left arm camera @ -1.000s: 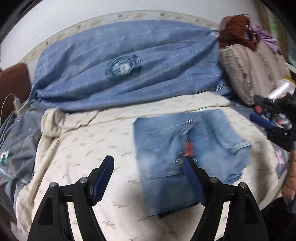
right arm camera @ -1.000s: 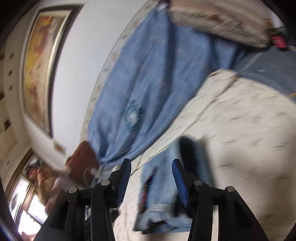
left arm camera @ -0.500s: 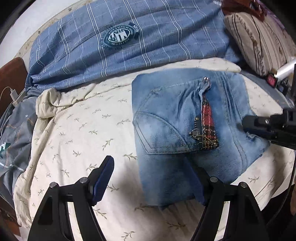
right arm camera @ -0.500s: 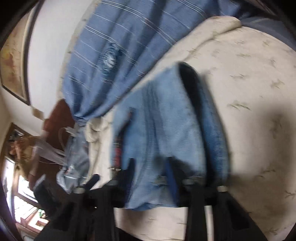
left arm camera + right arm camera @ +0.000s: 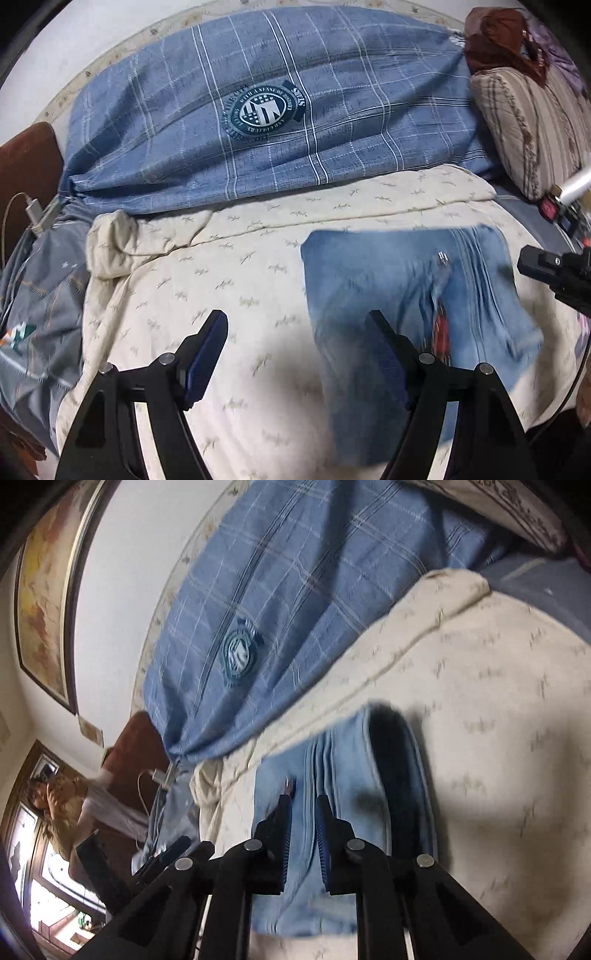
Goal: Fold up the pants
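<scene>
Pants: we see the jeans [image 5: 406, 295] folded into a thick blue denim block on the cream bedspread [image 5: 221, 295], at about 4 o'clock in the left wrist view and at 6 o'clock in the right wrist view [image 5: 332, 775].
Surroundings: a blue plaid pillow [image 5: 277, 110] lies at 12 o'clock beyond the jeans, well apart from them; a striped cushion [image 5: 528, 129] sits at 2 o'clock.
Left gripper: our left gripper [image 5: 295, 354] has its fingers spread wide, holding nothing; the right finger overlaps the denim's near left part in the picture, but we cannot tell whether it touches.
Right gripper: our right gripper [image 5: 303, 834] has its fingers drawn nearly together over the stack. A strip of denim shows in the gap, yet blur keeps us from telling whether the pads pinch it.
Handling: we judge the denim fairly heavy and limp, though stiffer than thin cloth. Stacked layers may slide apart, and the red trim with metal hardware [image 5: 441, 325] could snag.
Where to hold: we think the open side edges or corners are best, taking all layers at once and keeping clear of the hardware.
</scene>
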A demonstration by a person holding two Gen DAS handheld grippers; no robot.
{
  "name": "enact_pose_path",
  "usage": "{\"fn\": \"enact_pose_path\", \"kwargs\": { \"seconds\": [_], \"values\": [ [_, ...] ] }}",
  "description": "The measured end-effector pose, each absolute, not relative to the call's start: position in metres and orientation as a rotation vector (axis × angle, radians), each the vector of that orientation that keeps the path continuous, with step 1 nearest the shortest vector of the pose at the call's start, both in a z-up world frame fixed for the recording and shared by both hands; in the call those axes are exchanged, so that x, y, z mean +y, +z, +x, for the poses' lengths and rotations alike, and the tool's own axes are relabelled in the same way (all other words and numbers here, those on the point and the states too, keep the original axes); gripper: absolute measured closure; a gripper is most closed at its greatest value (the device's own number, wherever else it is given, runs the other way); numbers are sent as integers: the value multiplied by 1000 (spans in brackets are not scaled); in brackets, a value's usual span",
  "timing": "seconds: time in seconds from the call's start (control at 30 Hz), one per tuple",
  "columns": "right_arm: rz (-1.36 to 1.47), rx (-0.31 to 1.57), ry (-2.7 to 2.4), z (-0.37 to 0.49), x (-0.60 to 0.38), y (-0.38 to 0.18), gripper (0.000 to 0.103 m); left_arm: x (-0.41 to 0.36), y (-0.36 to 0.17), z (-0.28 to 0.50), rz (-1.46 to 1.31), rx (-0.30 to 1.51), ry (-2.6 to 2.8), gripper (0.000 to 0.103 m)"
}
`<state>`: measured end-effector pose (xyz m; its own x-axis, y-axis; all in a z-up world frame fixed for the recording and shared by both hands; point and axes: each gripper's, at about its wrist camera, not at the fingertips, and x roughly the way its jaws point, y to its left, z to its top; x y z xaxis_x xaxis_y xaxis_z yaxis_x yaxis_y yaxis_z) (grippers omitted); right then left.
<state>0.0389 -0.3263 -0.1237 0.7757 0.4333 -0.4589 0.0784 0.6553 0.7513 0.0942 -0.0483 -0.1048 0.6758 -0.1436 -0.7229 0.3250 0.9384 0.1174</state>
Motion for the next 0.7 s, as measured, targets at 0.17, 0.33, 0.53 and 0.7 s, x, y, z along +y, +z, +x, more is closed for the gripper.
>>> {"fn": "enact_pose_path", "kwargs": {
  "seconds": [0.17, 0.33, 0.53, 0.7],
  "values": [
    [841, 681, 213, 66, -335, -126, 87, -77, -117, 133, 252, 840, -275, 26],
    [836, 728, 192, 95, -338, -140, 87, -106, -136, 153, 226, 904, -290, 26],
    [798, 853, 143, 109, -334, -162, 89, -126, -156, 158, 302, 957, -247, 26],
    [775, 771, 257, 68, -327, -136, 87, -101, -128, 121, 285, 892, -260, 26]
  ]
}}
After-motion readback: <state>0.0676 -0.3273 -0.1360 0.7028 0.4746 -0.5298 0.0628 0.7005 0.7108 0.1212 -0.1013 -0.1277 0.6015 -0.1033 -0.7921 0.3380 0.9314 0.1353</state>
